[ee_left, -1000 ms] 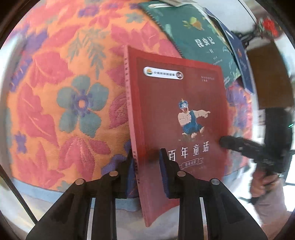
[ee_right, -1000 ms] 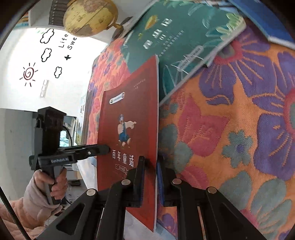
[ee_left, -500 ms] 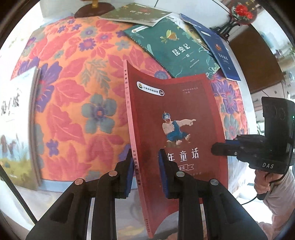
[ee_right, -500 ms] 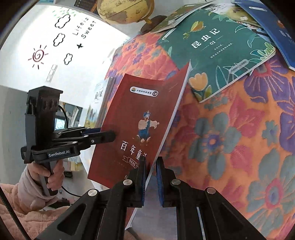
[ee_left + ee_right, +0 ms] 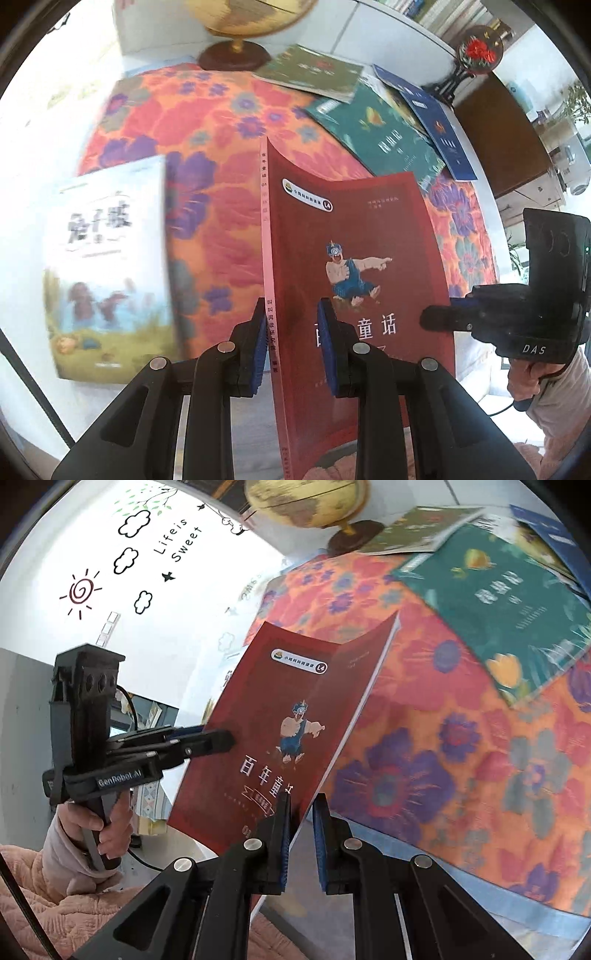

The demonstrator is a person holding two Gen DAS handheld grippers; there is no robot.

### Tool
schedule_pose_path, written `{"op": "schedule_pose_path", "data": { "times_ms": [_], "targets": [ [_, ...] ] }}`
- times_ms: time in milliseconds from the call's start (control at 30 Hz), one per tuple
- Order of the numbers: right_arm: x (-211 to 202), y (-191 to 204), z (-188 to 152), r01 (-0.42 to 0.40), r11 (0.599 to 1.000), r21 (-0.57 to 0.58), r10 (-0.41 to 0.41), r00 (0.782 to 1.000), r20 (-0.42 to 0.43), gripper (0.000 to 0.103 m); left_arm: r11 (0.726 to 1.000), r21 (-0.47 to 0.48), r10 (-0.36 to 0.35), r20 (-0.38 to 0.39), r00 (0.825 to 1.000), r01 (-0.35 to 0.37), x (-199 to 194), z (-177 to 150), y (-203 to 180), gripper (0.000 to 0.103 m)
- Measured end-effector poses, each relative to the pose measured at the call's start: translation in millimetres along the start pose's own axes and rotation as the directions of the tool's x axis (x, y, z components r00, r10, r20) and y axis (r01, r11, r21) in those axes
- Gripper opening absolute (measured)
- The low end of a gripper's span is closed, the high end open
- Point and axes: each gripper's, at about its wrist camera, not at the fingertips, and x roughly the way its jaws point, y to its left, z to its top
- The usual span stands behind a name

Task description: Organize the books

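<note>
A thin dark red book (image 5: 354, 266) with a cartoon figure on its cover is held in the air over the table's near edge. My left gripper (image 5: 291, 347) is shut on its spine edge. My right gripper (image 5: 301, 834) is shut on the opposite, open-page edge of the red book (image 5: 280, 716). A white picture book (image 5: 107, 266) lies on the floral tablecloth at the left. A teal book (image 5: 384, 140), a dark blue book (image 5: 439, 125) and a green book (image 5: 314, 70) lie at the far right of the table.
The table carries an orange floral cloth (image 5: 221, 229). A globe on a wooden base (image 5: 236, 55) stands at the back. A red flower ornament on a black stand (image 5: 476, 48) sits at the back right. A white wall with decals (image 5: 147, 554) is at the left.
Both grippers have lifted the red book up and back from the tablecloth towards the near edge. The white picture book has come into the left wrist view.
</note>
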Motion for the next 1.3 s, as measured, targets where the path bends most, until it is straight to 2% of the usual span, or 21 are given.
{"op": "schedule_pose_path", "data": {
  "times_ms": [300,733,1300],
  "targets": [
    [44,49,17,0.006,1.000,-0.009,-0.006,1.000,0.020,0.012,1.000,-0.006,0.000,0.046,0.999,0.001,-28,-3,59,0.022],
    [66,83,32,0.001,1.000,0.007,-0.002,0.997,0.079,0.012,1.000,-0.008,-0.015,0.058,0.998,0.016,-39,1,108,0.022],
    [113,115,58,0.000,0.999,-0.038,0.000,1.000,0.009,0.012,0.992,-0.125,-0.023,0.078,0.997,0.032,-47,-2,172,0.022]
  ]
}}
